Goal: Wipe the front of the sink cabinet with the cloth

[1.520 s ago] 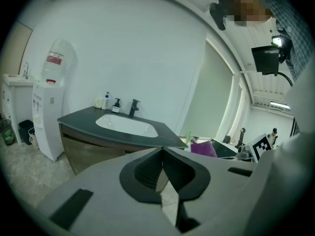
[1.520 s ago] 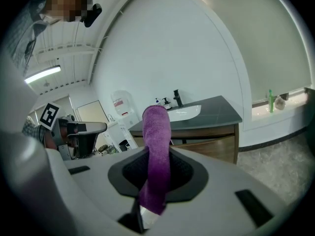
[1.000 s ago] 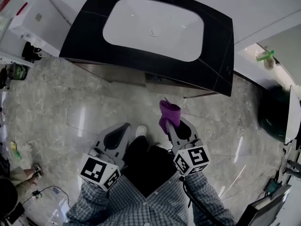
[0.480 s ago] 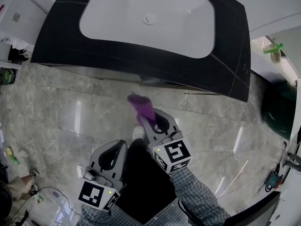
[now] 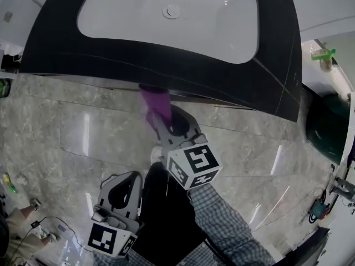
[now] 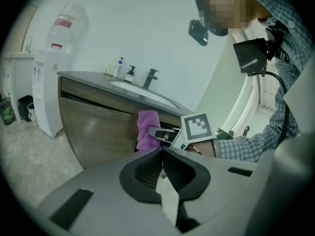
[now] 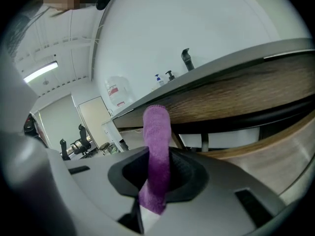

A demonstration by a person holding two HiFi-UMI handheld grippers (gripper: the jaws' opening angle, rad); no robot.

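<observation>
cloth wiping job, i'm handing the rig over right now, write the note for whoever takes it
Right tongs: shut on the purple cloth, which sticks out past the tips.
Left tongs: shut, empty, held low and back.
The cloth is at the top of the sink cabinet front, just under the countertop edge; contact unclear.
Done: cloth gripped and at the cabinet.
Left: wipe across the wood front.

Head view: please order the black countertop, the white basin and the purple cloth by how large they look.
1. black countertop, clearly the largest, though cropped at the top.
2. white basin, set inside it.
3. purple cloth, by far the smallest.
</observation>
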